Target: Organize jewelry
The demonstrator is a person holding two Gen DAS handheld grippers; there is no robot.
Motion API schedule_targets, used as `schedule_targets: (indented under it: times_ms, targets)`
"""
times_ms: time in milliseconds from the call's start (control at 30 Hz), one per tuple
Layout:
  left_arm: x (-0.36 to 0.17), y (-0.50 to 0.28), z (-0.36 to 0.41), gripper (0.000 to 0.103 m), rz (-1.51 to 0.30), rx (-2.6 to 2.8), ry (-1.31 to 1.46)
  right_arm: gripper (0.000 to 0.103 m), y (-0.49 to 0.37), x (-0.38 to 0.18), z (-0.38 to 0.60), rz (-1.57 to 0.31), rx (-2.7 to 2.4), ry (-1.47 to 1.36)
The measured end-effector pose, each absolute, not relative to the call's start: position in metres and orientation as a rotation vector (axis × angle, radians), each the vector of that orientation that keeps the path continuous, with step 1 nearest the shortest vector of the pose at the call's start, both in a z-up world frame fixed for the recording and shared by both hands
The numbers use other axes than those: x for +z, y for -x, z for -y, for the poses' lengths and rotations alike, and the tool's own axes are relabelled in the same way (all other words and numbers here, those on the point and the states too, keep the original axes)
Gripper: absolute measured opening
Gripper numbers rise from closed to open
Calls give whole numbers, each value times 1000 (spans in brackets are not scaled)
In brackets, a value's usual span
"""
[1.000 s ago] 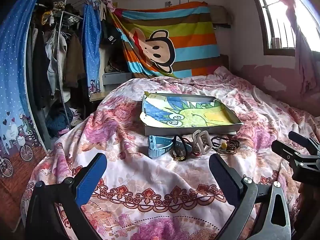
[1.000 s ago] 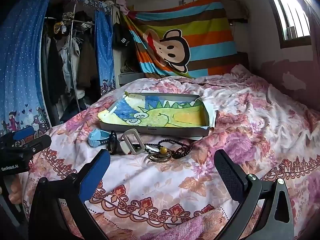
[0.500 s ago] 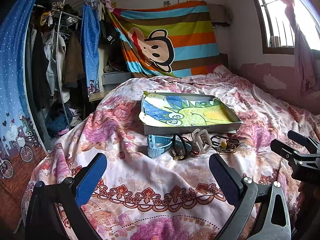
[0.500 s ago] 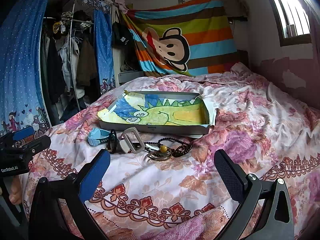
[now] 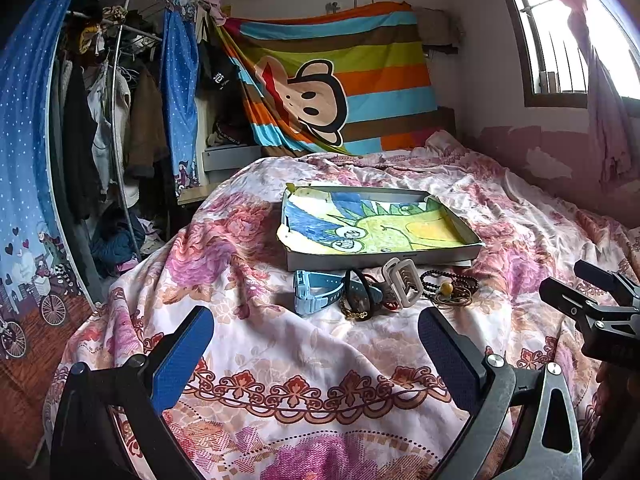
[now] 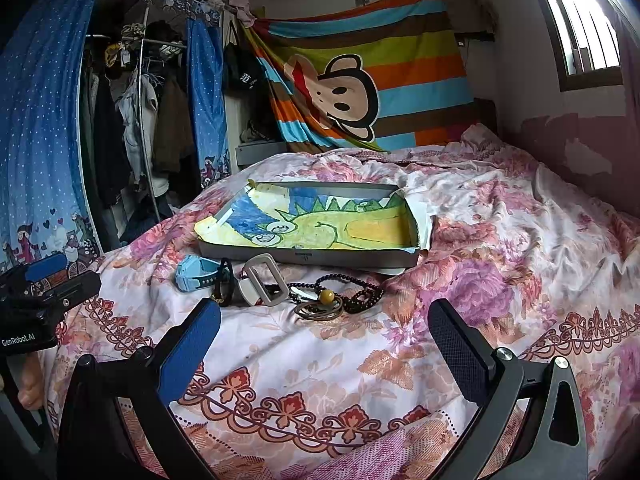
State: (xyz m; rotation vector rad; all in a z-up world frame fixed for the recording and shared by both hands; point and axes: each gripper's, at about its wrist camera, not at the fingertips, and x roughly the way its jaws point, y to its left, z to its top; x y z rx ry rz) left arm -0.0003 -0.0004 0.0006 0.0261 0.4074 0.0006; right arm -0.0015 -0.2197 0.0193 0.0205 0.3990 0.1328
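"GenRobot.AI" on the left gripper [image 6: 40, 280] — beside the blue watch [image 6: 196, 273]

Jewelry [image 5: 384, 292] before tray [image 5: 460, 258], on bed [image 5: 312, 360]

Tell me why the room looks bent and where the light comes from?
Left wrist view: the fisheye lens bows the window and wardrobe curtain; daylight blows out the glass at upper right. Right wrist view: same curving, dark corners, the tray sharp and evenly lit.
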Motion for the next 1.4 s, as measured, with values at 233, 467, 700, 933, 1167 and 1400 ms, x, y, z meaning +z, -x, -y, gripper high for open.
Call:
schedule_targets:
  times_ms: [233,467,700,933,1167,1400]
  targets:
    - [1,0,1,103,-407,0,-27,102,2,19,220,-400,133,-21]
    - [1,1,1,103,-406,1,-29,102,1,20,220,-403,133,-22]
    - [1,1,1,103,-407,1,-30,102,1,20,220,-403,133,-23]
    - [1,1,1,103,-405,1,-31,102,1,20,220,-404,133,-24]
    - [1,1,1,103,-406,1,-31,102,1,20,221,-404,134,-25]
    - [1,1,1,103,-404,2,-33,102,1,20,221,-405,133,-26]
